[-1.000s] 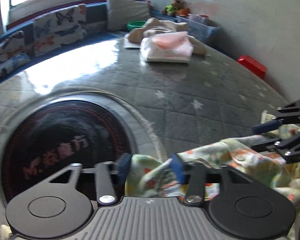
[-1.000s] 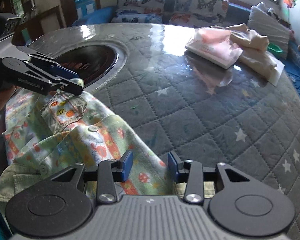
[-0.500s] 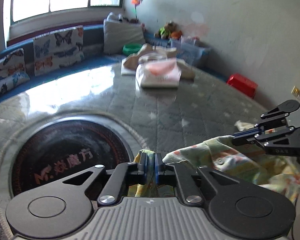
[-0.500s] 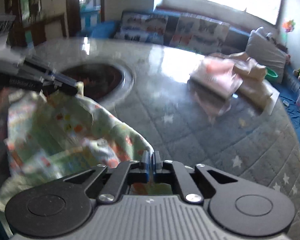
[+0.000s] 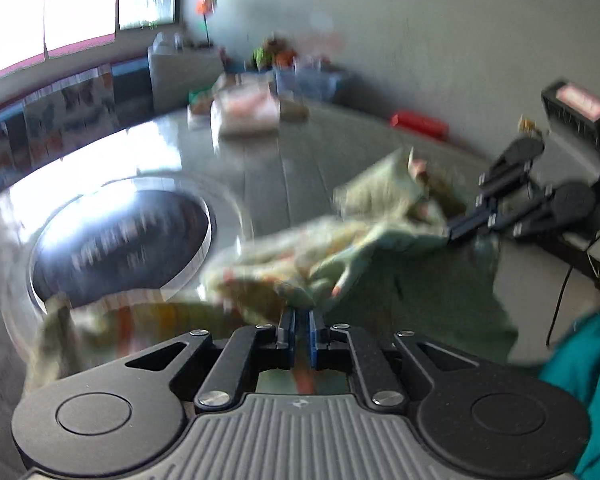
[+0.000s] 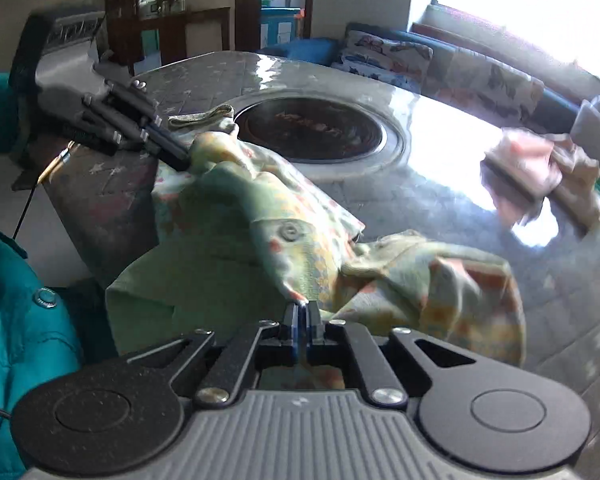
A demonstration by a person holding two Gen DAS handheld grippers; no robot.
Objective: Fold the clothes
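Your left gripper (image 5: 301,322) has its jaws pressed together on a fold of the garment (image 5: 384,216), the blue pads pinching pale green printed cloth right at their tips. Your right gripper (image 6: 301,316) is clamped the same way on another edge of that garment (image 6: 300,216), a thin bit of cloth caught between its pads. Seen from the left wrist, the right gripper (image 5: 460,226) sits at the garment's far right edge; seen from the right wrist, the left gripper (image 6: 176,156) sits at the garment's upper left corner.

The garment hangs stretched between the two grippers, raised off the table (image 6: 460,168) along the held edge, with its lower folds bunched and draping toward the table top. A round button (image 6: 289,232) shows on a placket near the garment's middle. The left wrist view is blurred, so finer detail of the print cannot be told there.

Just beyond the garment, a dark round inset (image 6: 312,130) lies sunk in the table. Well past the garment, on the table's far side, rests a stack of folded pink and cream clothes (image 6: 528,160). Behind the table from the garment runs a bench with butterfly cushions (image 6: 388,56).

On your side of the garment, your teal sleeve (image 6: 20,312) shows at the lower left of the right wrist view and your other teal sleeve (image 5: 588,372) at the lower right of the left wrist view.
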